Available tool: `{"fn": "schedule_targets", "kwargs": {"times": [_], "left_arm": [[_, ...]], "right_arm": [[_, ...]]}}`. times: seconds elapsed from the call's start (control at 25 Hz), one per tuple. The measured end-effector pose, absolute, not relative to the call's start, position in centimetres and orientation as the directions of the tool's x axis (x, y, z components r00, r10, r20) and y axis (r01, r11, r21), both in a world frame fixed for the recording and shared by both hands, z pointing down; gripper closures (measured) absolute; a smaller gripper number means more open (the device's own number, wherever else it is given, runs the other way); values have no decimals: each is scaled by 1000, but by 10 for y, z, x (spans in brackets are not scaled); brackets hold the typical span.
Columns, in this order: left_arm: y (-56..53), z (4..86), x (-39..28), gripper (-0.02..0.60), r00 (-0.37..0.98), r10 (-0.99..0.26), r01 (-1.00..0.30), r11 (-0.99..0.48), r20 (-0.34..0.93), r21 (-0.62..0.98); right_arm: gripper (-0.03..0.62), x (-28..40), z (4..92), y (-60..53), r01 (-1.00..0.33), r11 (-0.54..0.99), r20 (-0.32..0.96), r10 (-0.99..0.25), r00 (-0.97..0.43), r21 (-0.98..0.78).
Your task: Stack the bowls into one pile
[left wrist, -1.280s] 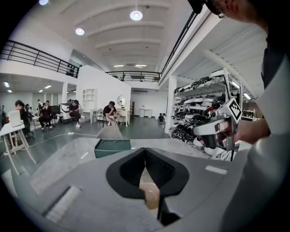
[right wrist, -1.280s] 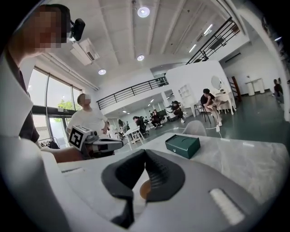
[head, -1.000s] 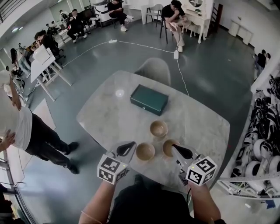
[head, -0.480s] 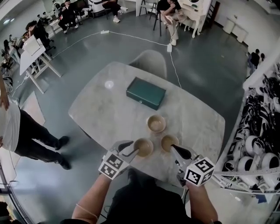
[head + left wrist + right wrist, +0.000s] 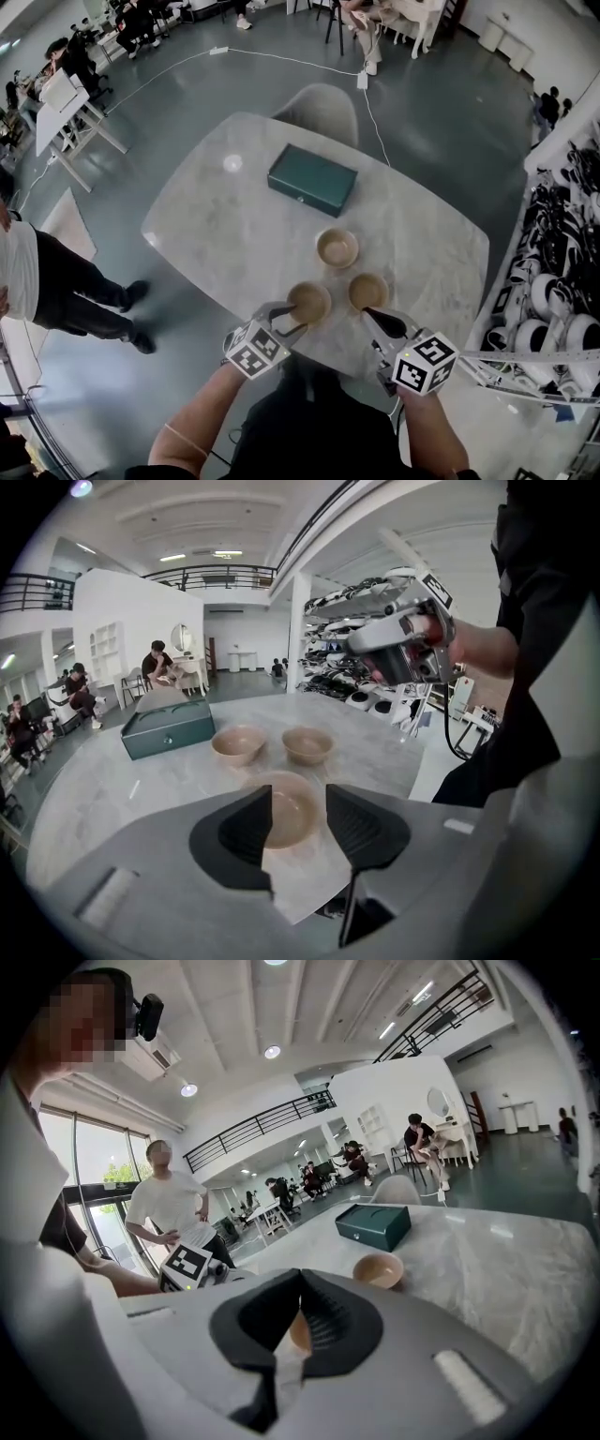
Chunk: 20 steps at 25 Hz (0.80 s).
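Three tan bowls stand apart on the marble table: a far one, a near-left one and a near-right one. My left gripper hangs at the near-left bowl's near side, its jaws opening, nothing between them. In the left gripper view that bowl shows through the gap of the left gripper. My right gripper sits just short of the near-right bowl, fingertips together. In the right gripper view the right gripper partly hides one bowl; the far bowl lies beyond.
A dark green box lies on the table's far half, with a grey chair behind it. A person stands on the floor at the left. Racks of white gear line the right side.
My left gripper has dropped toward the near-left bowl and its jaws have spread from shut to open. The right gripper has sunk a little toward the near-right bowl.
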<state>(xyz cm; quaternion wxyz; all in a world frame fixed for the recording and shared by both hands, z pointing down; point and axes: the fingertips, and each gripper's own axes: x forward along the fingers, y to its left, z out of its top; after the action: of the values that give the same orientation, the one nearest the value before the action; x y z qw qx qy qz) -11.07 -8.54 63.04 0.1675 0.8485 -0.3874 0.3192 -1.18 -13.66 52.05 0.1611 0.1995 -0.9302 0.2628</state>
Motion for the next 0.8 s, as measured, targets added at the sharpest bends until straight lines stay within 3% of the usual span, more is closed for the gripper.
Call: {"fn": "schedule_targets", "kwargs": {"times": [0.56, 0.8], "left_arm": [[-75, 708, -85, 391, 378, -336, -575, -815, 863, -65], [-73, 730, -92, 433, 269, -327, -485, -858, 906, -166]], "right_arm": [[591, 16, 523, -139, -465, 770, 401, -296, -867, -437], [591, 22, 521, -140, -471, 766, 399, -303, -865, -438]]}}
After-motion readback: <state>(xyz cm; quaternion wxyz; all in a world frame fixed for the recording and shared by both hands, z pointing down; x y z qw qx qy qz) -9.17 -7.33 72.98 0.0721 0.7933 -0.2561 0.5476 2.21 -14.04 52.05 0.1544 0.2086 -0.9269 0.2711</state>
